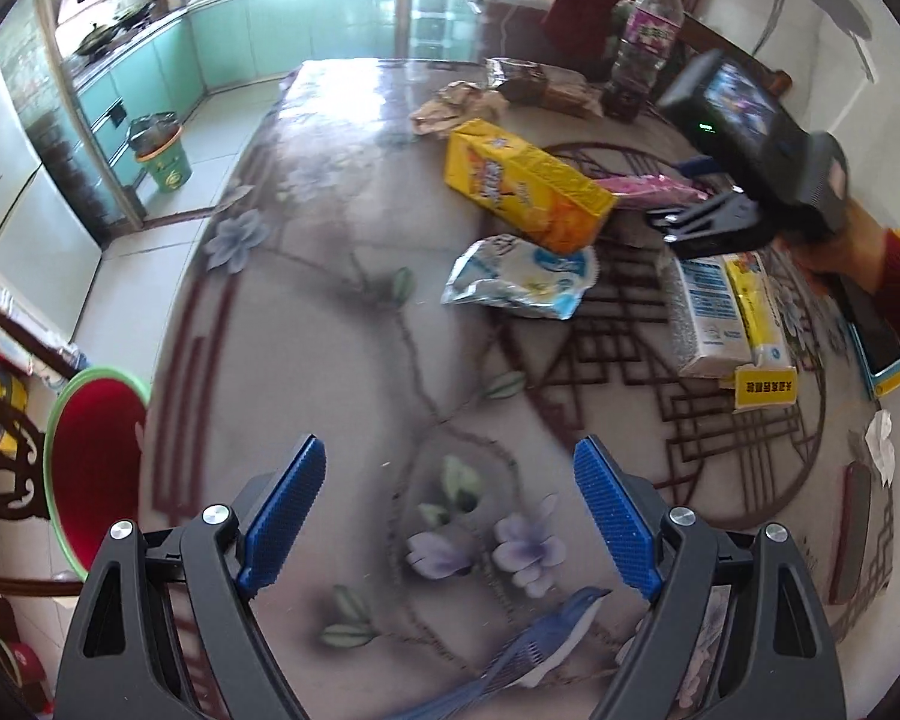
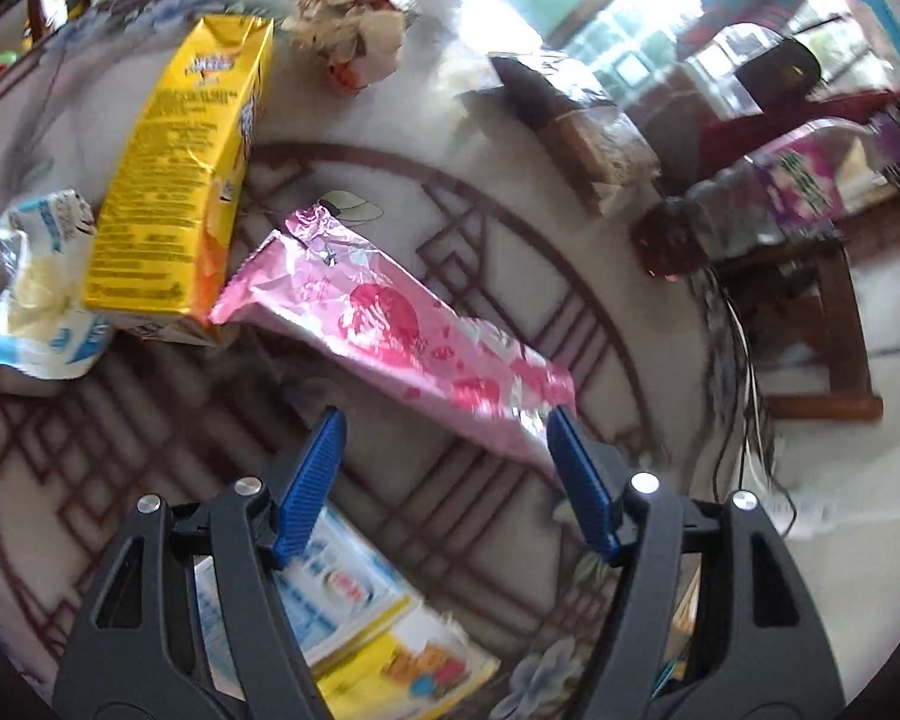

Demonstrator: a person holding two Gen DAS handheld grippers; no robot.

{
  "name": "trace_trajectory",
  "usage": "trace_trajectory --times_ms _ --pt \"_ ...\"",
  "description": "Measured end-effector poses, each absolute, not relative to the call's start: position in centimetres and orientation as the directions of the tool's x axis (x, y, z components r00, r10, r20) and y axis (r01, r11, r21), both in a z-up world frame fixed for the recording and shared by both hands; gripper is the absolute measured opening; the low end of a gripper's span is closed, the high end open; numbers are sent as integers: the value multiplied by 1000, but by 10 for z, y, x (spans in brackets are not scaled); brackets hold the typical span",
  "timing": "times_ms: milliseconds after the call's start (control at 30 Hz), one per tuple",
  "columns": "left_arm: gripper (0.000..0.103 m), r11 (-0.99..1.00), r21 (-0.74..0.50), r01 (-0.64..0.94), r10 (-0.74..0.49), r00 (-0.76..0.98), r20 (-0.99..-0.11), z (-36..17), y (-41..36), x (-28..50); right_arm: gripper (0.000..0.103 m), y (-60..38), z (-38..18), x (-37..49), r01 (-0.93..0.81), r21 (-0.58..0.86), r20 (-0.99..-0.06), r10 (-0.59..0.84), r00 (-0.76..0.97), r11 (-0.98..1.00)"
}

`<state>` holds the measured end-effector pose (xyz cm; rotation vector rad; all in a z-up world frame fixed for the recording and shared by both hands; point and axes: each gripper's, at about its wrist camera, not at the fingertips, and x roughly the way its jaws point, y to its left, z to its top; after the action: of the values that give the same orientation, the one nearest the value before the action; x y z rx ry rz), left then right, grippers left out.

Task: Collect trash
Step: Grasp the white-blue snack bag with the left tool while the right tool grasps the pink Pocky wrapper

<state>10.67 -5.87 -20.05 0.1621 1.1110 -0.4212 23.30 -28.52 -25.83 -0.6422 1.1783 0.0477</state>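
A pink foil wrapper (image 2: 390, 324) lies on the flower-patterned table (image 1: 354, 312), its near end between my right gripper's (image 2: 447, 420) open blue fingers. It also shows in the left wrist view (image 1: 648, 187). A yellow carton (image 2: 180, 204) lies beside it, also seen from the left (image 1: 522, 186). A blue-white crumpled packet (image 1: 522, 279) and crumpled brown paper (image 1: 456, 105) lie nearby. My left gripper (image 1: 450, 456) is open and empty over the bare near table. The right gripper's body (image 1: 744, 138) hovers over the pink wrapper.
A plastic bottle (image 1: 645, 36) and a brown packet (image 1: 540, 84) stand at the far table edge. White and yellow boxes (image 1: 732, 312) and a phone (image 1: 876, 342) lie at right. A green bin (image 1: 162, 150) stands on the kitchen floor; a red stool (image 1: 96, 462) sits at left.
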Motion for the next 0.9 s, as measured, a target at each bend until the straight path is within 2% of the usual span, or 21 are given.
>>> trace_trajectory --times_ms 100,167,233,300,333,400,533,600,700,767,800,833,900 --pt "81 898 -66 434 -244 369 -897 -206 -81 113 64 -287 -264 242 -400 -418 -880 -255 400 816" --pt "81 892 -50 450 -236 369 -899 -212 -96 119 50 -289 -268 246 -413 -392 -893 -231 387 822" --pt "81 887 -25 461 -218 369 -904 -219 -113 128 31 -294 -272 248 -410 -340 -910 -187 369 846" --pt "81 882 -23 471 -221 370 -903 -225 -126 136 25 -299 -272 249 -387 -285 -923 -142 358 877" --pt "81 879 -19 476 -220 371 -902 -228 -135 140 18 -302 -270 249 -371 -271 -922 -129 365 888" --pt "81 872 -8 490 -221 377 -900 -232 -148 146 11 -306 -268 245 -342 -252 -918 -112 379 905" --pt "80 854 25 520 -218 400 -890 -239 -166 154 10 -330 -240 226 -205 -40 -905 51 422 978" --pt "75 849 32 528 -221 409 -885 -243 -172 158 10 -337 -228 215 -157 34 -888 102 448 987" --pt "55 846 20 532 -229 396 -889 -252 -176 165 10 -338 -208 186 -112 109 -855 151 497 988" --pt "26 848 13 529 -221 375 -900 -260 -177 169 10 -336 -201 173 -101 142 -842 174 511 985" --pt "19 849 3 528 -226 368 -902 -260 -175 170 10 -337 -200 169 -96 155 -837 182 516 983" --pt "7 852 -15 523 -237 359 -903 -258 -173 170 10 -335 -198 163 -90 168 -831 190 522 982" --pt "5 862 -29 507 -251 376 -892 -250 -167 166 10 -332 -193 152 -79 187 -821 200 535 979"
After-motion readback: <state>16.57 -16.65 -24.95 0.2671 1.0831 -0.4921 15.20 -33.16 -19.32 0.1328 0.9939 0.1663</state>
